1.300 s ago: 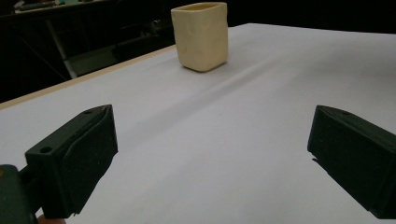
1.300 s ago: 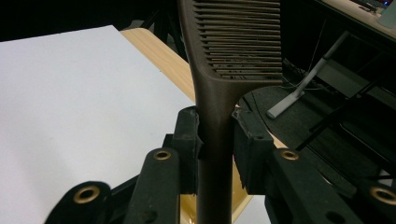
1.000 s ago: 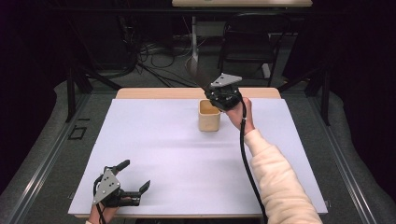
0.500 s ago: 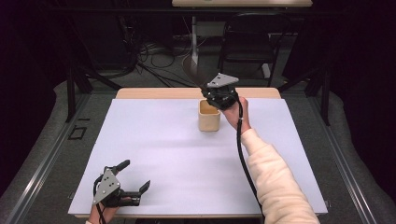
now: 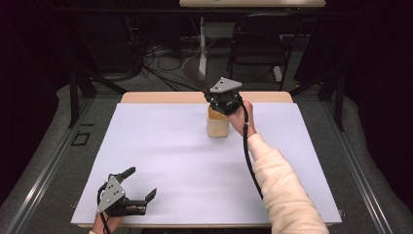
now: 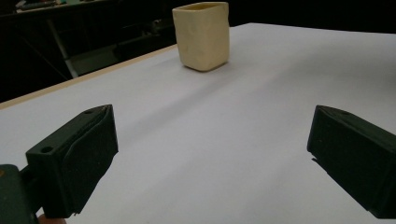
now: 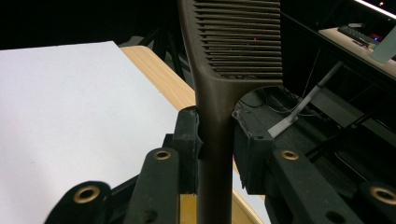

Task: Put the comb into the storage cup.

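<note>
Brown slotted spatula (image 7: 219, 93) sits clamped by its handle in my right gripper (image 7: 215, 140), poised over the cream cup (image 5: 217, 126) for insertion.

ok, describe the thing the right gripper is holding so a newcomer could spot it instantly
Start at the white table and go to its far edge, where a cream cup stands. Just above the cup, the right gripper clamps a dark brown slotted spatula by its handle. It is the only long, dark tool, with a ribbed blade pointing away from the cup.

Overhead light bright on white table (image 5: 160, 146); surroundings dark; soft shadows; near claws blurred.
</note>
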Demonstrator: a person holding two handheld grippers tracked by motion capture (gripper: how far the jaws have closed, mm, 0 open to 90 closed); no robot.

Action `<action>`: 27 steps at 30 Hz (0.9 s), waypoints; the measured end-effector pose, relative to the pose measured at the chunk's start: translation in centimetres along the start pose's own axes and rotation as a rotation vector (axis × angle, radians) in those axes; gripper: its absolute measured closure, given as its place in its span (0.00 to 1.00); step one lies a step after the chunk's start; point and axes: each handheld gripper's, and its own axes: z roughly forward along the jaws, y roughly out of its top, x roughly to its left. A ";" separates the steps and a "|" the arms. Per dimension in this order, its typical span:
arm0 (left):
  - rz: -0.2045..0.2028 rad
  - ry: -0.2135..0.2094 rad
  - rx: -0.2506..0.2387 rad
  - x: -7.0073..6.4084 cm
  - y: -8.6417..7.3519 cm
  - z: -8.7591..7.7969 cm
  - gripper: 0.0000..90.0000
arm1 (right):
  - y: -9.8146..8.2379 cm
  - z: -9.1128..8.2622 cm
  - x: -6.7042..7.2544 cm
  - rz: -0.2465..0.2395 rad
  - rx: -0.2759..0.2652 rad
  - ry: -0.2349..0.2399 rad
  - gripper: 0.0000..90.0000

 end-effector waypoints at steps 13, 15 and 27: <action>-0.003 -0.001 -0.003 0.0 0.0 0.0 0.02 | -0.6 0.9 -0.3 0.017 0.009 0.009 0.80; -0.003 -0.001 -0.003 0.0 0.0 0.0 0.02 | -0.6 1.1 -0.2 0.014 0.011 0.005 0.80; -0.002 -0.001 -0.003 -0.1 0.0 0.0 0.02 | -1.0 1.8 -0.2 0.020 0.021 0.013 0.80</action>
